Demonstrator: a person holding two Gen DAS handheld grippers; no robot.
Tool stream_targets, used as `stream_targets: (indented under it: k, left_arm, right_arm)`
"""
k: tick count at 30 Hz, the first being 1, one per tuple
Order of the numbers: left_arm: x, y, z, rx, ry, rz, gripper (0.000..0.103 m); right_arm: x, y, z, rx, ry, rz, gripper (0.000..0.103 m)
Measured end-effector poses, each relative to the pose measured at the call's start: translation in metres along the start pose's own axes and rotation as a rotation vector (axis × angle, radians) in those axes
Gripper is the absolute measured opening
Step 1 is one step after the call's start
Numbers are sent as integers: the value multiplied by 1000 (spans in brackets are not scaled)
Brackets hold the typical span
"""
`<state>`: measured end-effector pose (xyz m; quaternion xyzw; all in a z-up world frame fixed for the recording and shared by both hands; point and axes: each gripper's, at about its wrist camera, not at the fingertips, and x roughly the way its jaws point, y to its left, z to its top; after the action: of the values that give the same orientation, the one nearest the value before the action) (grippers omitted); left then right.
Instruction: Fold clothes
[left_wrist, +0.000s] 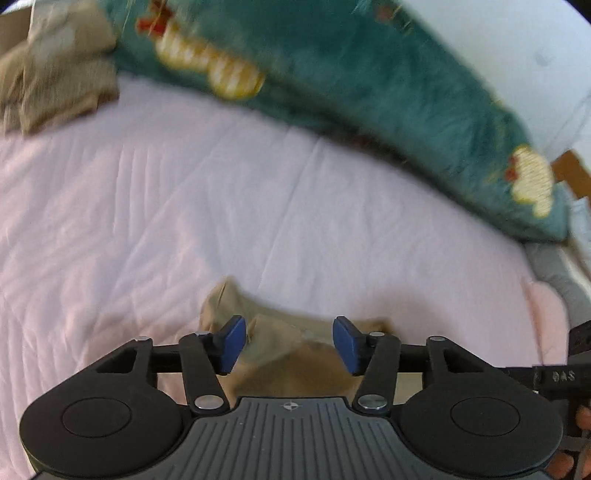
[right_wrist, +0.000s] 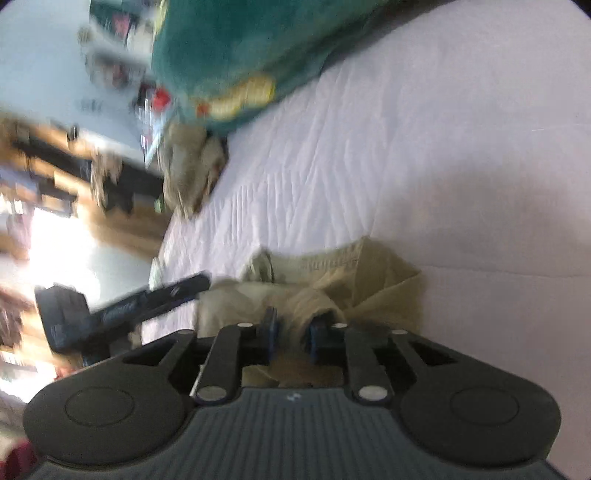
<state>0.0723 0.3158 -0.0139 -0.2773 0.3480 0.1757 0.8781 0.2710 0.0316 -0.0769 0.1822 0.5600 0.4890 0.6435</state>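
Note:
A tan garment (left_wrist: 221, 299) lies crumpled on the pale pink bed sheet (left_wrist: 184, 206), right under my left gripper (left_wrist: 290, 343). That gripper is open: its blue pads (left_wrist: 234, 343) stand wide apart above the cloth and do not press on it. In the right wrist view the same tan garment (right_wrist: 369, 280) lies bunched up, and a fold of it runs up between the pads of my right gripper (right_wrist: 294, 332). Those jaws stand narrow and are shut on the fold. The black body of the left gripper (right_wrist: 147, 299) shows at the left, blurred.
A teal fleece blanket (left_wrist: 369, 74) with yellow and red figures lies along the far side of the bed. A second tan pile (left_wrist: 55, 66) sits beside it, also seen as the tan pile (right_wrist: 192, 166). The bed edge (right_wrist: 162, 236) drops to a floor with blurred furniture.

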Motion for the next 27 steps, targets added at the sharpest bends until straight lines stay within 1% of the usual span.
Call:
stream_targets:
  k: [1,3,6,8,9,10,12,13,14,16,17,19,21,24,25,27]
  left_arm:
    - [-8,-1,6,10,-19,8,60]
    - [-22,-3,14,24,-37,8,60]
    - [-41,-10,8,54,-14,27,61]
    - [-52,-15,-3,90,10,44,62]
    - [-57,-21,-13,115,25,56,62]
    - [-61,-25,-25,127,40,53,62]
    - [-65,-28,-49,121,87,38,63]
    - [-67,-26,-62,113,103,34,63]
    - [-69,-26,-72,101,115,44,63]
    - [-81,-23,-91,48,122,78,63]
    - [-88,-20,-99,15,122,89,63]
    - [-112,-21,-115,-42,114,77,63]
    - [-139,-27,-133,-65,98,68,63]
    - [-169,-37,-161,-98,74,42,63]
    - [-172,-39,-169,-108,66,40,63]
    - [-160,-47,-182,-98,84,37,64]
  right_arm:
    - [-7,1,3,1,-36,5,20]
    - [-13,11,14,-22,-99,-22,25]
    - [-25,35,26,-124,-173,-76,31]
    - [-37,50,25,-184,-210,-117,39]
    - [-41,57,20,-218,-211,-137,42]
    - [-42,65,12,-259,-197,-152,47]
    - [-35,79,-9,-358,-119,-178,48]
    - [-30,84,-22,-397,-84,-208,48]
    - [-26,87,-32,-419,-59,-231,48]
    - [-24,86,-48,-399,-29,-265,48]
    - [-26,85,-55,-385,-21,-283,48]
    - [-34,85,-64,-365,-20,-315,49]
    - [-46,87,-66,-348,-15,-316,49]
    - [-59,95,-63,-386,-31,-317,49]
    - [-60,98,-62,-402,-35,-328,49]
    - [-61,103,-62,-430,-41,-350,49]
